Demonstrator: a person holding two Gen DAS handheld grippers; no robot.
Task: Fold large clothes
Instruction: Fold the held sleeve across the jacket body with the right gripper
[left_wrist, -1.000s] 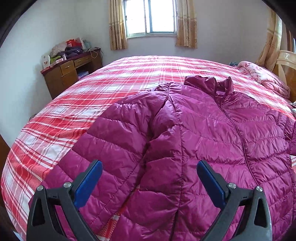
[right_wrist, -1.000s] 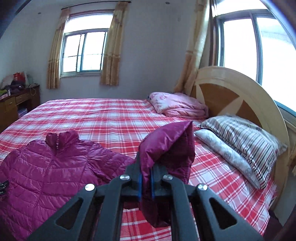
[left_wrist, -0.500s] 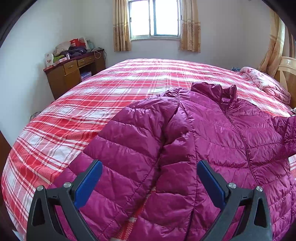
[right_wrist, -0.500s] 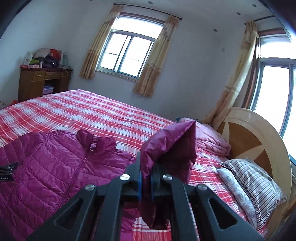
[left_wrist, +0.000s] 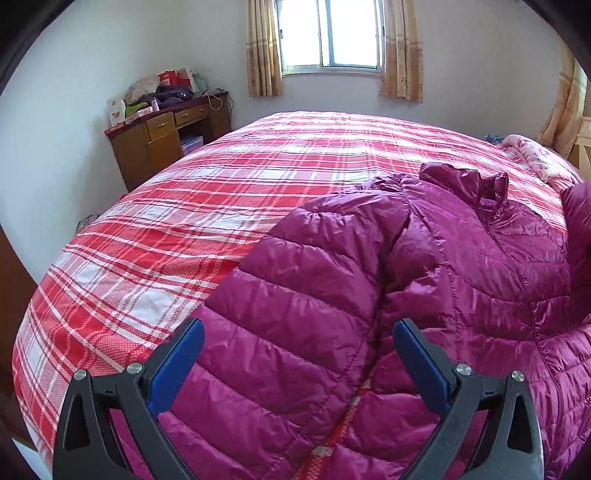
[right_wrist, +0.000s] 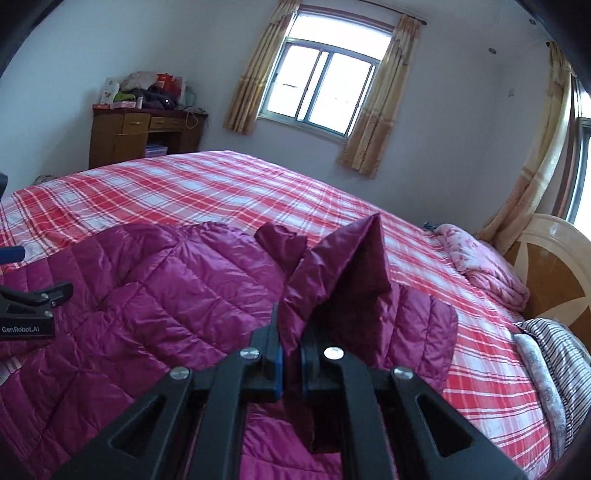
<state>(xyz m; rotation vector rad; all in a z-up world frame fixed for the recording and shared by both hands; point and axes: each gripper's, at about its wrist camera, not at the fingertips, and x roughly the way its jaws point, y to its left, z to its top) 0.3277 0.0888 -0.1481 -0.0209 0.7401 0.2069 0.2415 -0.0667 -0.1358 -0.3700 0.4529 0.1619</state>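
Note:
A magenta quilted puffer jacket (left_wrist: 424, 280) lies front up on the red plaid bed (left_wrist: 207, 206), collar toward the window. Its left sleeve (left_wrist: 295, 295) lies folded along the body. My left gripper (left_wrist: 297, 356) is open and empty, hovering just above that sleeve. My right gripper (right_wrist: 291, 356) is shut on the cuff of the jacket's right sleeve (right_wrist: 343, 273) and holds it lifted over the jacket body (right_wrist: 155, 306). The lifted sleeve also shows at the right edge of the left wrist view (left_wrist: 580, 229). The left gripper shows at the left edge of the right wrist view (right_wrist: 33, 302).
A wooden desk (left_wrist: 162, 140) piled with clutter stands by the far left wall. A folded pink quilt (right_wrist: 484, 262) and striped pillows (right_wrist: 557, 354) lie by the wooden headboard (right_wrist: 554, 266). A curtained window (left_wrist: 332, 33) is in the far wall.
My right gripper has carried the held sleeve leftward, from over the bare bedspread to over the jacket body. My left gripper has shifted left and stays open above the left sleeve.

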